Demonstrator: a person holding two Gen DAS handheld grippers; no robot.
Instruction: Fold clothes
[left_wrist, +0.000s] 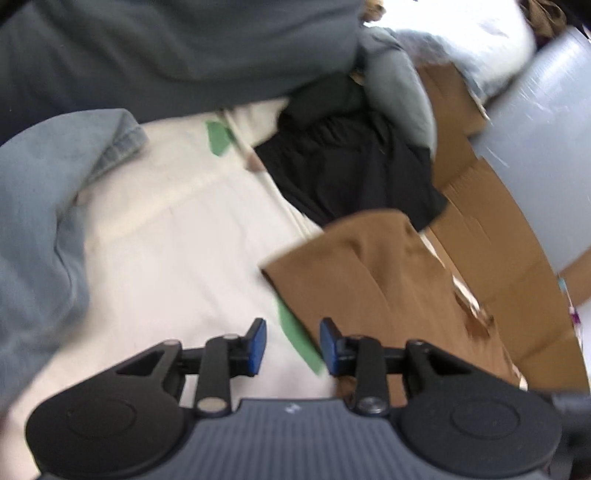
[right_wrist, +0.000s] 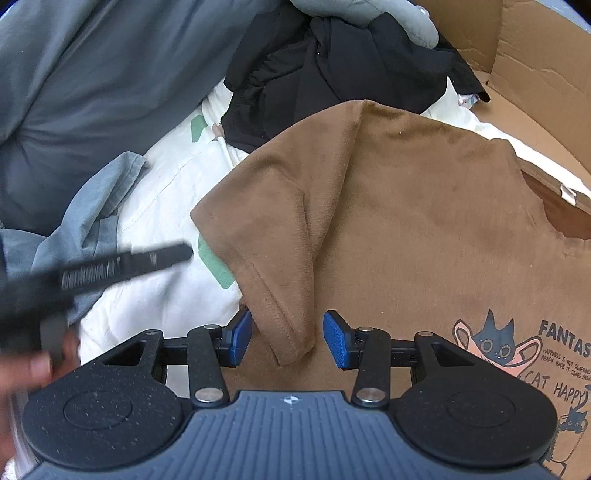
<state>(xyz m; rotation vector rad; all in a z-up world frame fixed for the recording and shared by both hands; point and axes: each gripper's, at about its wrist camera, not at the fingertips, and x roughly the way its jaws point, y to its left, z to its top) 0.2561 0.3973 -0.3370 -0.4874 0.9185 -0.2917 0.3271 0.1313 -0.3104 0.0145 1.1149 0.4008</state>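
A brown T-shirt (right_wrist: 406, 221) with a cat print (right_wrist: 517, 354) lies flat on a white sheet (right_wrist: 166, 184). Its short sleeve (right_wrist: 273, 258) points toward me. My right gripper (right_wrist: 287, 332) is open, and the sleeve's hem lies between the blue pads without being pinched. In the left wrist view the shirt (left_wrist: 369, 266) shows as a folded brown corner to the right. My left gripper (left_wrist: 292, 339) is open over the sheet (left_wrist: 166, 240) just left of that corner, with nothing between its fingers. It also appears as a blurred black shape, the left gripper (right_wrist: 129, 262), in the right wrist view.
A black garment (right_wrist: 332, 74) is heaped behind the shirt. A dark grey garment (right_wrist: 92, 92) and a blue-grey one (right_wrist: 92, 206) lie to the left. A cardboard box (right_wrist: 535, 74) borders the right side, with a grey rounded container (left_wrist: 546, 147) beyond it. A hand (right_wrist: 22, 369) is at the left edge.
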